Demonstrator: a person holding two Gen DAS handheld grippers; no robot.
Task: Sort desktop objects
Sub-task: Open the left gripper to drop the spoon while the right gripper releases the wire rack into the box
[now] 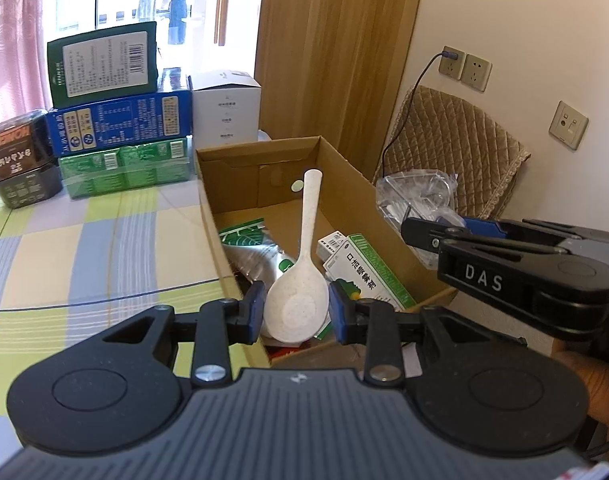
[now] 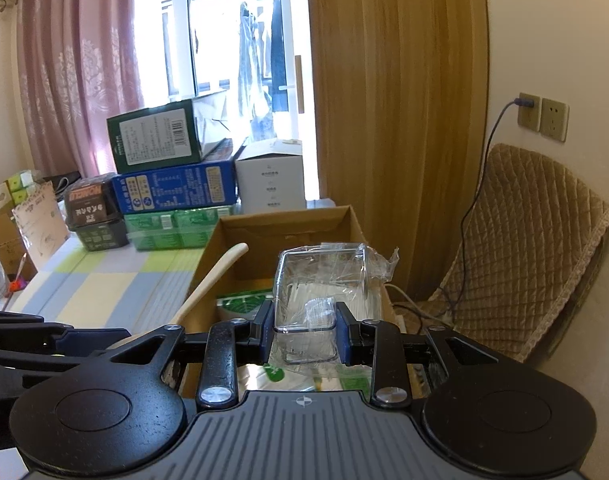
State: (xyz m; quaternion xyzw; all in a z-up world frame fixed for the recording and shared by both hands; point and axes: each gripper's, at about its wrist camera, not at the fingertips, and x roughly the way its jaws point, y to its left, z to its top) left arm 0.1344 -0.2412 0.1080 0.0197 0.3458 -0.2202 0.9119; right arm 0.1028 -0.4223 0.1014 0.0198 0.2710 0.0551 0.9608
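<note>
Left claw (image 1: 296,312), checked tablecloth (image 1: 84,240), pink curtain (image 2: 76,60).

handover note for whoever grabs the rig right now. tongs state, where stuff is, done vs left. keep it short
Left tongs: shut on the white rice spoon, gripped at the bowl, handle pointing away, above the cardboard box.
Right tongs: shut on the clear plastic container, also above the box.
In the box: green-white medicine box, foil pouch.
Done: both items picked up.
Left: set the spoon and container where they belong; I cannot tell whether they are going in or coming out. Stacked boxes stand at the back of the table.
</note>
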